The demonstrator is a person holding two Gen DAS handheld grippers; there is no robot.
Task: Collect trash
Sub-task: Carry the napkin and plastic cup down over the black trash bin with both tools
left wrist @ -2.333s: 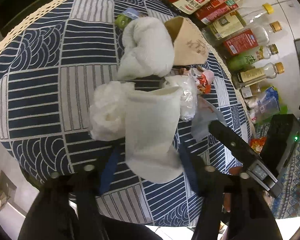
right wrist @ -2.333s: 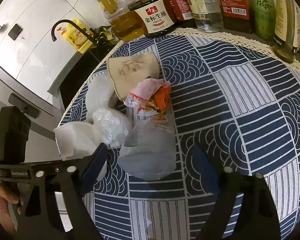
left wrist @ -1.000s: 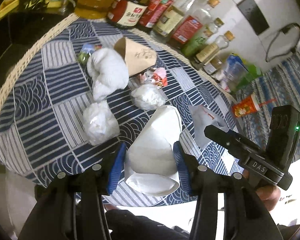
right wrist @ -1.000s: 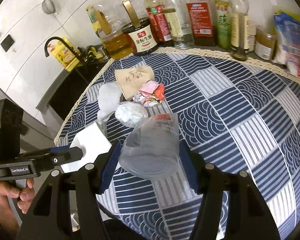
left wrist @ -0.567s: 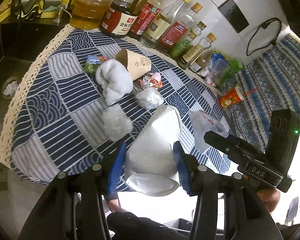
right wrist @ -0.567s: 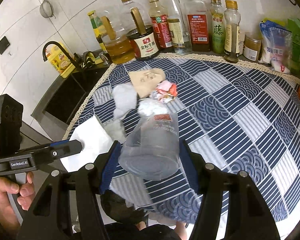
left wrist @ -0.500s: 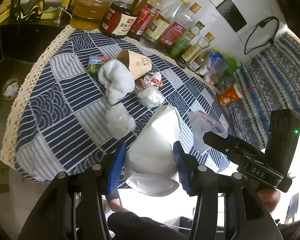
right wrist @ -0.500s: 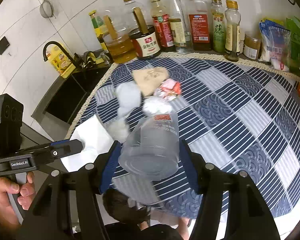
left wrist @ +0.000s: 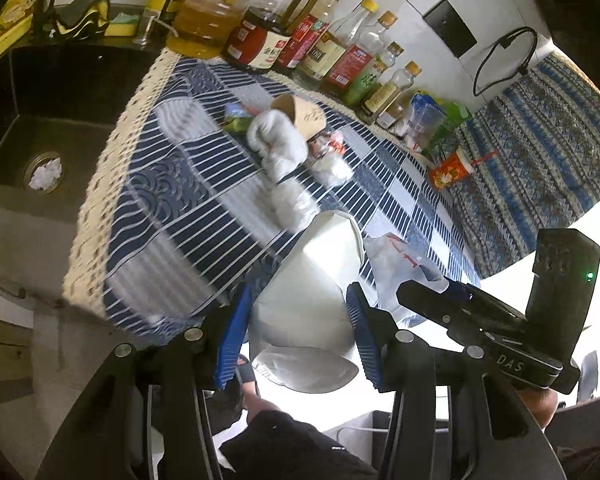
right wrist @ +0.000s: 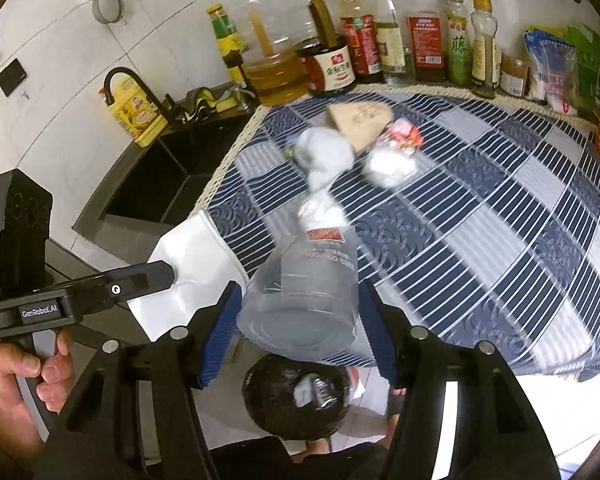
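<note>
- Bottles (right wrist: pixel 384 40) stand in a row at the back of the desk (right wrist: pixel 500 216), which wears a blue and white cloth.
- Left claw (left wrist: pixel 298 330) is off the desk edge, squeezing a white paper cup (left wrist: pixel 312 300) on its side.
- Right claw (right wrist: pixel 300 320) is up over the edge too, gripping a clear plastic cup (right wrist: pixel 304 300).
- Below it sits a black trash bag (right wrist: pixel 296 396) with a wrapper inside.
- White tissue balls (right wrist: pixel 324 156) and a brown paper cup (right wrist: pixel 360 120) lie on the desk.

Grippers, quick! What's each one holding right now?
Left gripper: shut on the white paper cup.
Right gripper: shut on the clear plastic cup.
</note>
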